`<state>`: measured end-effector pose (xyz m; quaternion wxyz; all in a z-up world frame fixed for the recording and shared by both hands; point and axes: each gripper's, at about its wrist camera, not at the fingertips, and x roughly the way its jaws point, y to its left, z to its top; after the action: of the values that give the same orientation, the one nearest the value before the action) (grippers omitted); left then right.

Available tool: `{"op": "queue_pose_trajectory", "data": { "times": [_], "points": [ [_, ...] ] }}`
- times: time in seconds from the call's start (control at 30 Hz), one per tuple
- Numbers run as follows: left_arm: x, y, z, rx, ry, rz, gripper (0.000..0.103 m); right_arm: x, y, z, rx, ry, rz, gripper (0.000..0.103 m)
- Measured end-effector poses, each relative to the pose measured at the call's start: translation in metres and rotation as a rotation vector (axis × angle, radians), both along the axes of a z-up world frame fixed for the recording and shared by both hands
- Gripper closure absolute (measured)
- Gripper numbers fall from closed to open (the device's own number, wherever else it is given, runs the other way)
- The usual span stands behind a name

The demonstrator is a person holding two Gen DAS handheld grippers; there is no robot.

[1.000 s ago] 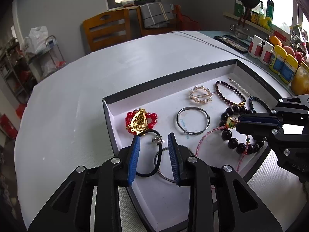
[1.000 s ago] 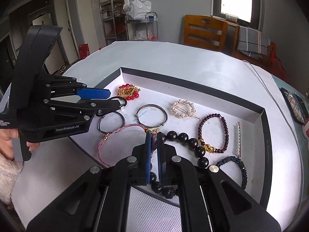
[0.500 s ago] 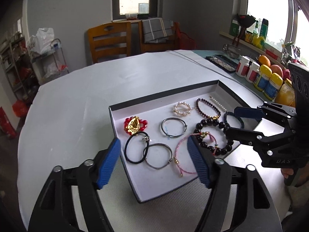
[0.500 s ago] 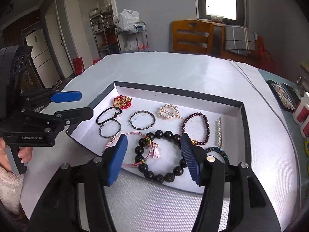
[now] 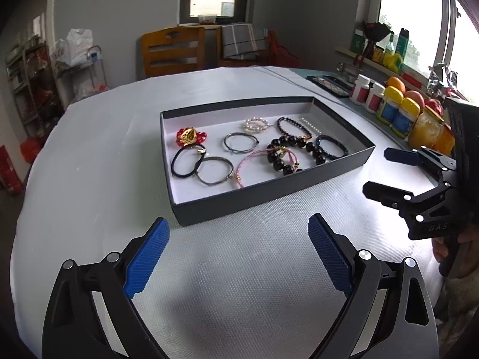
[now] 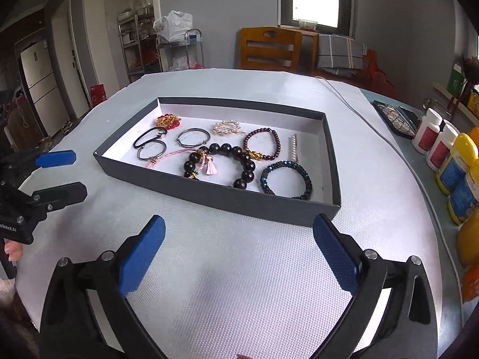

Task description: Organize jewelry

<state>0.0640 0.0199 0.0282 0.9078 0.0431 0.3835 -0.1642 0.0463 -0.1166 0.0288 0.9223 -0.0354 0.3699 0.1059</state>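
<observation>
A dark grey tray (image 5: 269, 193) (image 6: 221, 199) with a white floor sits on the white table and holds several pieces of jewelry: a red-and-gold brooch (image 5: 190, 136), a black hair tie (image 5: 187, 161), wire bangles (image 5: 241, 143), a pink cord bracelet (image 5: 254, 161), a large black bead bracelet (image 6: 223, 161), a pearl clip (image 6: 227, 127), a dark red bead bracelet (image 6: 262, 145) and a teal bead bracelet (image 6: 286, 179). My left gripper (image 5: 238, 254) is open and empty, in front of the tray. My right gripper (image 6: 238, 255) is open and empty, also in front of the tray; it also shows in the left wrist view (image 5: 389, 173).
Bottles and jars (image 5: 398, 113) (image 6: 455, 161) line the table's right edge, with a dark flat case (image 6: 395, 116) beyond them. Wooden chairs (image 5: 172, 51) stand behind the table. A thin cable (image 6: 374, 131) runs along the table's right side.
Both grippers opened wide, let go of the jewelry and pulled back out of the tray to the table in front of it. The pieces stay in the tray.
</observation>
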Motion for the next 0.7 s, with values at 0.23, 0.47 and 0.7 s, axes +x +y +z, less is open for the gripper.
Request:
{"op": "queue_pose_trajectory", "data": {
  "times": [0.23, 0.47, 0.7],
  "points": [
    [0.001, -0.001, -0.014, 0.083, -0.046, 0.112, 0.006, 0.007, -0.011, -0.007, -0.051, -0.053, -0.101, 0.006],
    [0.001, -0.002, -0.020, 0.099, -0.067, 0.126, 0.006, 0.008, -0.015, -0.008, -0.029, -0.065, -0.092, 0.006],
    [-0.003, 0.001, -0.015, 0.085, -0.106, 0.129, 0.006, 0.006, -0.010, -0.007, -0.049, -0.078, -0.080, 0.006]
  ]
}}
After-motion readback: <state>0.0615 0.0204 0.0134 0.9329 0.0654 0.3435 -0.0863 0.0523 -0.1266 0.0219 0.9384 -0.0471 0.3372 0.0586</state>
